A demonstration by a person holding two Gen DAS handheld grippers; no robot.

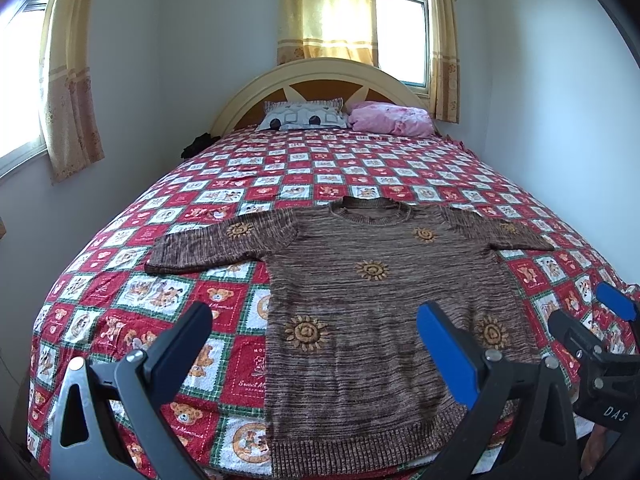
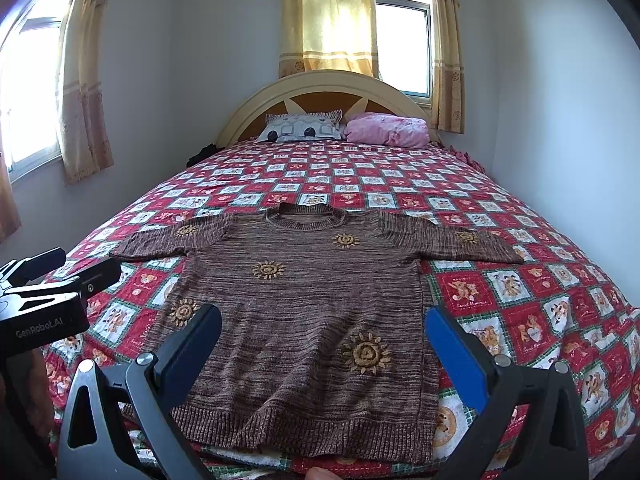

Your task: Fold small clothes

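Observation:
A brown knit sweater (image 1: 372, 304) (image 2: 304, 304) with yellow sun motifs lies flat, front up, on the near end of the bed, both short sleeves spread out and the collar toward the headboard. My left gripper (image 1: 316, 344) hovers open above the hem's left part, nothing between its fingers. My right gripper (image 2: 324, 344) is open too, above the hem's middle, holding nothing. The right gripper (image 1: 592, 340) also shows at the right edge of the left wrist view; the left gripper (image 2: 52, 276) shows at the left edge of the right wrist view.
The bed carries a red and white patchwork cover (image 1: 280, 168) with teddy bears. A patterned pillow (image 1: 304, 116) and a pink bundle (image 1: 390, 118) rest against the cream headboard (image 1: 320, 76). Walls and curtained windows close in on both sides.

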